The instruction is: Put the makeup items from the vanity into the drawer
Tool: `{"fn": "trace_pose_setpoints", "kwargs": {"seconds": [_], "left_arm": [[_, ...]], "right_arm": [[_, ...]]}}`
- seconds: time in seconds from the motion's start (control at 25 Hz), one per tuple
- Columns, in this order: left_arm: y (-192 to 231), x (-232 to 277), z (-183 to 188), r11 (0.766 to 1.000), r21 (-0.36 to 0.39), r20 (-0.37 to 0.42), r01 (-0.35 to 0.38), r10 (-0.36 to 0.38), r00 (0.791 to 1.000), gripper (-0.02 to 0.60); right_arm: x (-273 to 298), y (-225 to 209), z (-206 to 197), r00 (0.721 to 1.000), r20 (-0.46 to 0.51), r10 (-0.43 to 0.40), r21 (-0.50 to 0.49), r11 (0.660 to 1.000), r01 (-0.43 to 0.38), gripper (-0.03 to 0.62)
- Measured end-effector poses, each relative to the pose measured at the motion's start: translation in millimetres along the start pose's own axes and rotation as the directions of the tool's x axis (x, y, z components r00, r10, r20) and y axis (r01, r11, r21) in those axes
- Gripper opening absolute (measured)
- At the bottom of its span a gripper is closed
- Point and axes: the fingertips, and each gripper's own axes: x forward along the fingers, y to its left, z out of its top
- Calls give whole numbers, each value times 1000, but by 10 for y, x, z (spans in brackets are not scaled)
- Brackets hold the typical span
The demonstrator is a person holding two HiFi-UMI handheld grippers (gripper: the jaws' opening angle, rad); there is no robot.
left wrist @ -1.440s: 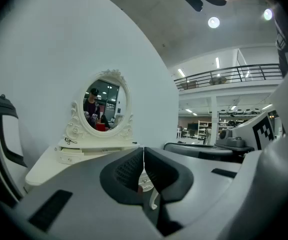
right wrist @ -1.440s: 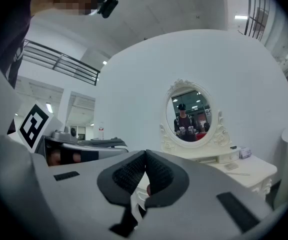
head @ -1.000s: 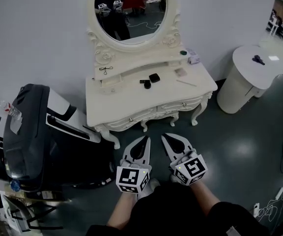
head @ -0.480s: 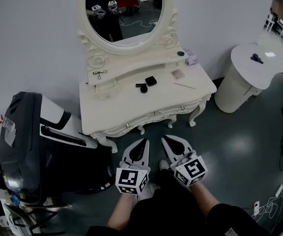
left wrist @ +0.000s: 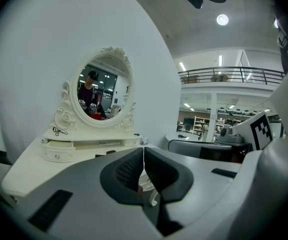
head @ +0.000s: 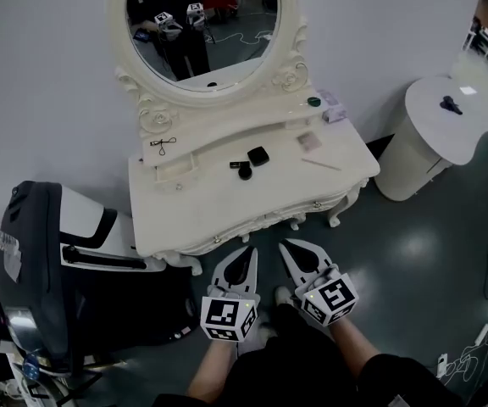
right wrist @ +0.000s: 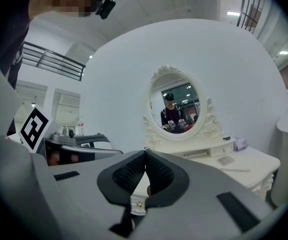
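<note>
Sitting out on the vanity top, every makeup item is untouched. A square black compact and a small round black pot lie together near the middle. A pale flat palette and a thin stick, pencil or brush, can't tell which, lie toward the right edge. On the raised shelf along the back edge are an eyelash curler at the left end and, at the right end, a green-lidded jar with a lilac packet beside it. The front drawer under the front edge looks closed; its knobs are small. The left gripper and right gripper hang side by side just short of that front edge, well apart from any item. Both claws are pressed together with nothing between the pads, and both gripper views confirm it. Above the shelf, the oval mirror shows the person's reflection. A black and white machine stands off the left edge, and a round white side table stands off the right. The step in hand looks like the approach, with nothing stowed yet. To do it well, get the drawer open first: part one claw before reaching, pinch a knob squarely and pull straight out, not upward. Then take the compact and pot, the nearest and chunkiest items. The flat palette and the stick will likely need a low, shallow pinch at an edge.
</note>
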Motion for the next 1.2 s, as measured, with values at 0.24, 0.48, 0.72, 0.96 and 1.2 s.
{"fn": "trace_pose_setpoints", "kwargs": {"seconds": [0.24,0.48,0.72,0.96,1.2], "left_arm": [[98,394,87,1000,-9,-8,-25,25,1000,15],[130,611,163,998,-8,-17,-57,57,998,17],[191,684,183,997,-6,-28,-82,82,996,15],[322,792,144,996,-2,-42,-89,89,995,15],[572,997,89,998,-7,-63,-66,66,996,15]], "right_arm": [[227,-344,59,1000,-8,23,14,1000,-23,23],[352,-560,103,998,-14,56,28,998,-55,23],[440,-634,119,997,-21,73,45,996,-72,23],[561,-702,69,997,-30,76,53,996,-75,23],[819,-820,11,998,-40,49,58,997,-47,23]]}}
